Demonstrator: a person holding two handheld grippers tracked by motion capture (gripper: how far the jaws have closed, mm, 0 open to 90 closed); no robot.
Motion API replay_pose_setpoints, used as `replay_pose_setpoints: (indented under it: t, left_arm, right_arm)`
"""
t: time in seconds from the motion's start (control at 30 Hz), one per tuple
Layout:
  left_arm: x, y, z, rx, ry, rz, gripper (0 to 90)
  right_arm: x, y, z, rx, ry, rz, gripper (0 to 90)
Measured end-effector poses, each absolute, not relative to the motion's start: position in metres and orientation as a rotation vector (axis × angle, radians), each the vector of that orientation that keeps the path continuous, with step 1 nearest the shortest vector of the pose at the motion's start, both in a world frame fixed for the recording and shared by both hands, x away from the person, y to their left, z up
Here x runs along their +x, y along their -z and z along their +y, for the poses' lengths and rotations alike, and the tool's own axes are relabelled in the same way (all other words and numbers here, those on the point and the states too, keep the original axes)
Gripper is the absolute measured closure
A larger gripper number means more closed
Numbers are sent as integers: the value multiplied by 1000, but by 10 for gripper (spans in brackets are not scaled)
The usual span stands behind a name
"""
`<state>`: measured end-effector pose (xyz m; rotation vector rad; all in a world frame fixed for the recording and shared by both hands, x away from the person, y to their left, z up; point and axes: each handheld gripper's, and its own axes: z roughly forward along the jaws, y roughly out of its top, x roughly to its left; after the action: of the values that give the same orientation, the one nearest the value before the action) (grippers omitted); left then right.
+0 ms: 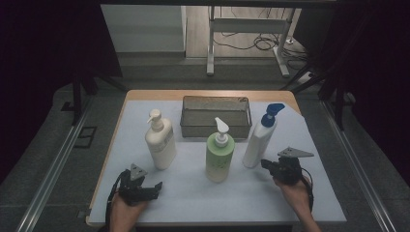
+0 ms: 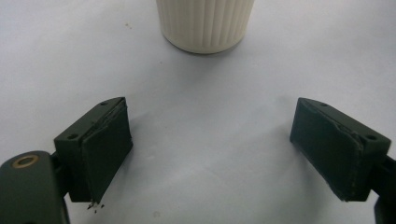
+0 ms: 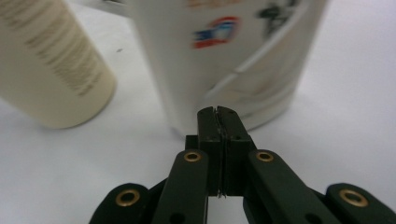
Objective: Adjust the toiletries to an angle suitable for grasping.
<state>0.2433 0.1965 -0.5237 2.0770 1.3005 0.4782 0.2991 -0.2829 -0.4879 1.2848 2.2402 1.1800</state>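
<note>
Three pump bottles stand on the white table cover: a cream one (image 1: 160, 141) at the left, a green one (image 1: 220, 153) in the middle, and a white one with a blue pump (image 1: 260, 137) at the right. My left gripper (image 1: 153, 186) rests open near the front left, its jaws wide apart with nothing between them. The cream bottle's ribbed base (image 2: 205, 23) stands ahead of it. My right gripper (image 1: 265, 164) is shut and empty, its tips (image 3: 217, 112) close against the base of the white bottle (image 3: 233, 56). The green bottle (image 3: 51, 70) appears left of it.
A grey metal mesh basket (image 1: 215, 118) stands behind the bottles at the back middle of the table. The table's wooden edge (image 1: 208, 94) runs behind it. A metal frame's legs and cables lie on the floor beyond.
</note>
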Motion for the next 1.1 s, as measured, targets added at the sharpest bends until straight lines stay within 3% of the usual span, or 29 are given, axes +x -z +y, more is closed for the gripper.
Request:
replay_pose_setpoints:
  t: [0.73,1.1]
  left_arm:
    - [243,524,197,2077,-478,1300,121]
    - [243,524,197,2077,-478,1300,121]
  right_arm:
    - [302,492,-212,1188,-1102,2247,895]
    - [305,499,-202,1192,-1018,2197,898]
